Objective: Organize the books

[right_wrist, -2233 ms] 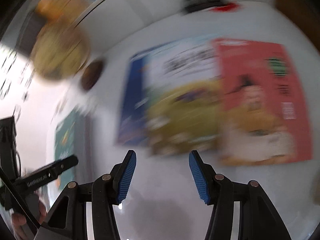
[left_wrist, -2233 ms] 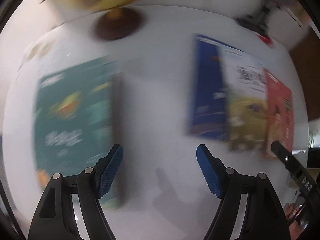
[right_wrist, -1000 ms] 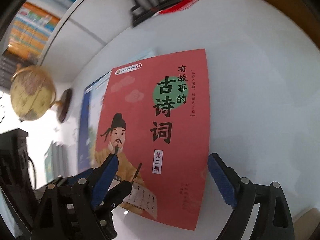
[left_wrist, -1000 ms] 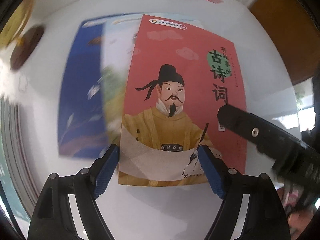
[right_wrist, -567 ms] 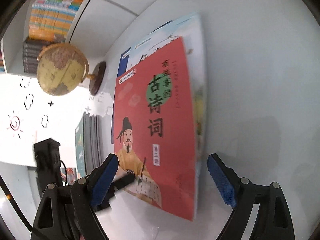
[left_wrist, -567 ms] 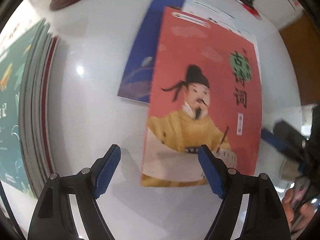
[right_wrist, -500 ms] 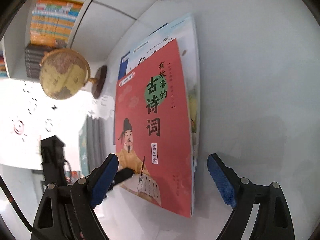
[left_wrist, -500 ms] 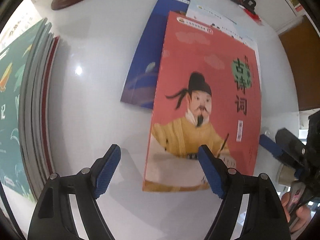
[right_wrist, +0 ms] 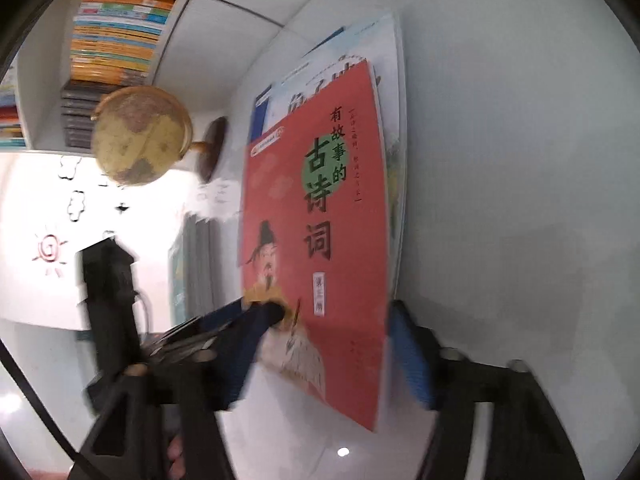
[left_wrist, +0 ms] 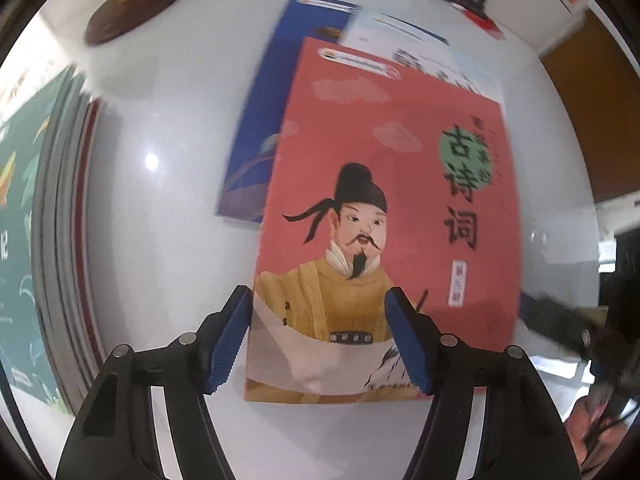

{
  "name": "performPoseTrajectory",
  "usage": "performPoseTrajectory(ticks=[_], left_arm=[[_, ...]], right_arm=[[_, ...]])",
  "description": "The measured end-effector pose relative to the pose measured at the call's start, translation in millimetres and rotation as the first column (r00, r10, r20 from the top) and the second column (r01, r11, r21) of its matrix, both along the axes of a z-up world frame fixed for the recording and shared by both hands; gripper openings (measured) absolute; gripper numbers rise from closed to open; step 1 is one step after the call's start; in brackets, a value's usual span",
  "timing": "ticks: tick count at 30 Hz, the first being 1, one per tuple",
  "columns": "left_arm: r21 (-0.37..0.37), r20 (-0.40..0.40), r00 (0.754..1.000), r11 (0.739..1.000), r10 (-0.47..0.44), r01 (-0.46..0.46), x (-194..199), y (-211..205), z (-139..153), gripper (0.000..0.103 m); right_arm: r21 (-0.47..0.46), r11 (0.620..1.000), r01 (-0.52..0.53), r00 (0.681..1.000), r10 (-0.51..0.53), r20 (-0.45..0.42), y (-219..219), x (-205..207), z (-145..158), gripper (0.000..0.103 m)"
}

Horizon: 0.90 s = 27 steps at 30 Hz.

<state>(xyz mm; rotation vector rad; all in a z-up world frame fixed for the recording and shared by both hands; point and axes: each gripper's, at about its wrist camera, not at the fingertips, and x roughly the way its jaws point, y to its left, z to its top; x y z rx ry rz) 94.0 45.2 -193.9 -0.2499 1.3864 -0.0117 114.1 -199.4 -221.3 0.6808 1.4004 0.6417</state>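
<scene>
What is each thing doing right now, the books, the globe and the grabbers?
red book: closed, face up, atop two others.
blue book: flat, partly covered.
green book pile: stacked at left.
globe: upright on stand.
left hand-held gripper: closing astride red book's near edge.
right hand-held gripper: closing around its corner.

A thin red paperback book (left_wrist: 384, 216) with a bearded, yellow-robed figure and dark characters on its cover lies face up on the glossy white table, topmost of three. Beneath it a pale illustrated book (left_wrist: 424, 50) and a dark blue book (left_wrist: 264, 120) show at its far and left edges. A separate stack topped by a teal-covered book (left_wrist: 20, 216) lies well apart at the left.
</scene>
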Motion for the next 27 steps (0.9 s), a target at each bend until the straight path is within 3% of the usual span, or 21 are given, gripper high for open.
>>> performPoseTrajectory(ticks=[3,6,11,14,18,22,27], left_arm=[[0.016,-0.010,1.000,1.000,0.002,-0.002,-4.0,4.3,-0.8,0.065],[0.009,-0.031,0.999,1.000,0.008,-0.008,0.6,-0.4,-3.6,0.063],[-0.163,-0.003,0.997,0.984,0.073,-0.072,-20.9,15.6,5.8,0.058],[-0.202,0.025,0.995,0.975,0.099,-0.092,-28.7,16.7,16.1,0.058],[-0.187,0.062,0.997,0.982,0.053,-0.040,-38.4,0.1,24.4,0.058],[-0.081,0.048,0.999,0.997,0.009,-0.005,-41.5,5.9,27.3,0.033],[-0.108,0.083,0.997,0.994,0.009,0.000,-52.6,17.9,31.8,0.030]], right_arm=[[0.068,0.996,-0.053,0.999,0.052,0.017,2.3,-11.4,7.8,0.048],[-0.018,0.996,-0.087,0.996,0.087,-0.009,16.6,-20.5,-4.6,0.048],[-0.075,0.996,-0.043,0.999,0.042,-0.010,13.4,-21.7,-10.1,0.030],[-0.107,0.993,-0.046,0.999,0.047,0.000,11.5,-22.0,-7.7,0.025],[-0.115,0.992,-0.051,0.997,0.057,0.050,14.0,-27.8,4.3,0.025],[-0.117,0.989,-0.088,0.983,0.105,0.148,20.2,-35.1,28.4,0.025],[-0.172,0.979,-0.106,0.958,0.146,0.246,27.7,-41.1,53.4,0.025]])
